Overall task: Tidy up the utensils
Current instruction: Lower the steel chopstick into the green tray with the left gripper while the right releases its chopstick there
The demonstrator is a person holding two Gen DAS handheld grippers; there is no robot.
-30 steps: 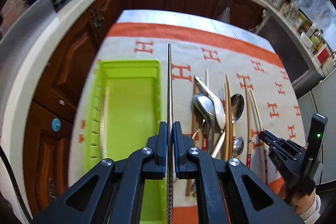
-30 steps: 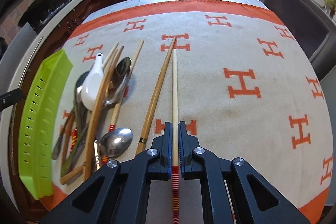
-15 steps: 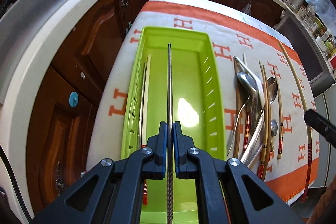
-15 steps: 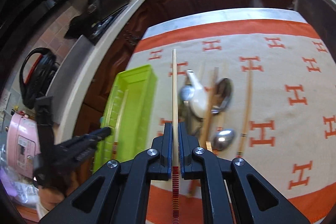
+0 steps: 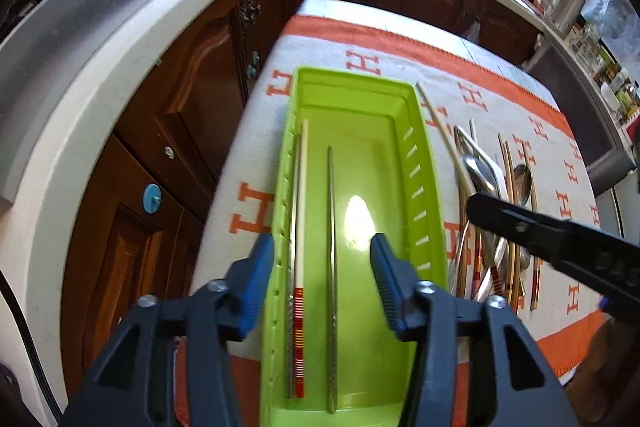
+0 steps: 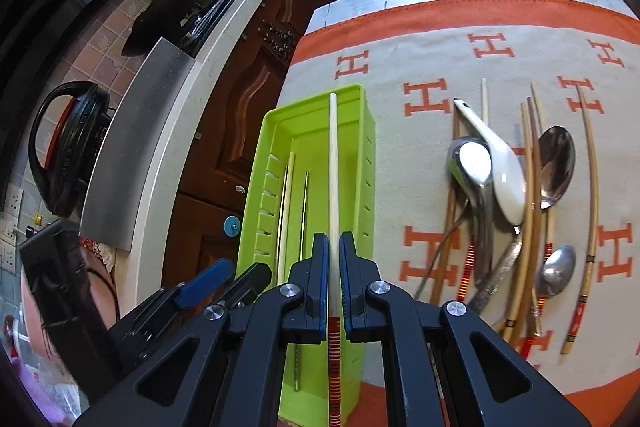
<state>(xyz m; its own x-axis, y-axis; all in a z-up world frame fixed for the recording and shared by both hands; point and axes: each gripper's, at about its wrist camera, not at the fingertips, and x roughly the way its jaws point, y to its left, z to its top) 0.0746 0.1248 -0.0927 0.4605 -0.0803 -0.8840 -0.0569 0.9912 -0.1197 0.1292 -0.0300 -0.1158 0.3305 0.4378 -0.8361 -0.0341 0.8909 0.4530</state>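
Note:
A lime green tray (image 5: 424, 163) lies at the table's left edge. In it lie a metal chopstick (image 5: 330, 211), a cream chopstick with a red striped end (image 5: 301, 227) and a thin metal one against the left wall. My left gripper (image 5: 322, 259) is open and empty above the tray's near end. My right gripper (image 6: 333, 251) is shut on a cream chopstick (image 6: 333, 163) with a red striped end, held over the tray (image 6: 370, 131). It also shows at the right of the left wrist view (image 5: 440, 123).
Spoons, a white ceramic spoon (image 6: 502, 171) and several wooden chopsticks (image 6: 530, 211) lie in a pile on the orange and cream cloth (image 6: 460, 67), right of the tray. Dark wood cabinets and a counter run beyond the table's left and far edges.
My left gripper opened and dropped the metal chopstick into the tray. My right gripper carried its cream chopstick left, to above the tray.

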